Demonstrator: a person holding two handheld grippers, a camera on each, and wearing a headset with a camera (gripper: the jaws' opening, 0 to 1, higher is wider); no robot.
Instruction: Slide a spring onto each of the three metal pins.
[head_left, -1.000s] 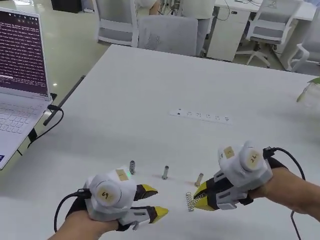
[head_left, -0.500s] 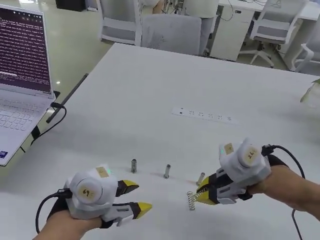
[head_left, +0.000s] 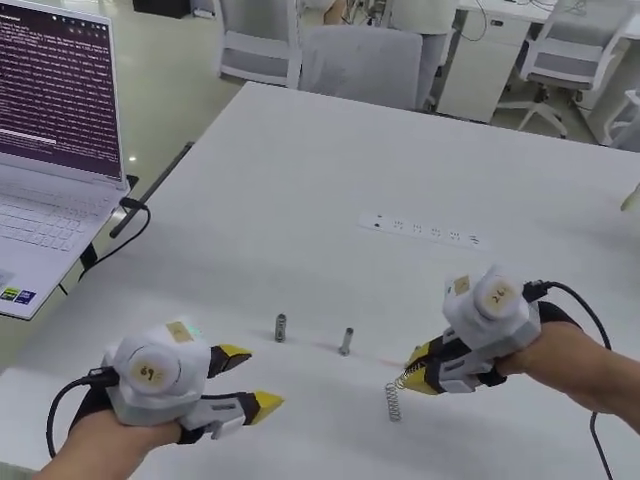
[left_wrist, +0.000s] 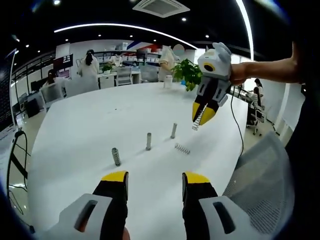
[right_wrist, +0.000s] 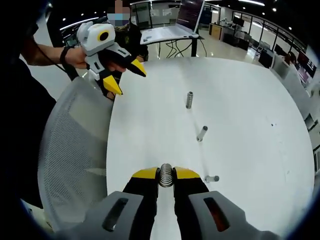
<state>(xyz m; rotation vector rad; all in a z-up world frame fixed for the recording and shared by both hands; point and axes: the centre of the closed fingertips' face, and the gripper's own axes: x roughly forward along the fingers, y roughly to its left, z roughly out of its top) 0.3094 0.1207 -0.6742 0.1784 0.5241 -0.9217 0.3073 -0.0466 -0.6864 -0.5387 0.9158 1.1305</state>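
One spring (right_wrist: 166, 175) clamped in jaws of right gripper (head_left: 418, 368), lower right of head view; left gripper (head_left: 258, 378) lower left, jaws apart; pins (head_left: 345, 341) on table (head_left: 300, 180) between.

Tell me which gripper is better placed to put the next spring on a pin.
Right. The right gripper is shut on a spring, close to a bare pin; the left gripper is open and empty.

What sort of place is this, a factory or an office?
Most likely an open-plan office or lab, not a factory: a big white table with an open laptop beside it, office chairs behind, and people among rows of desks in the left gripper view.
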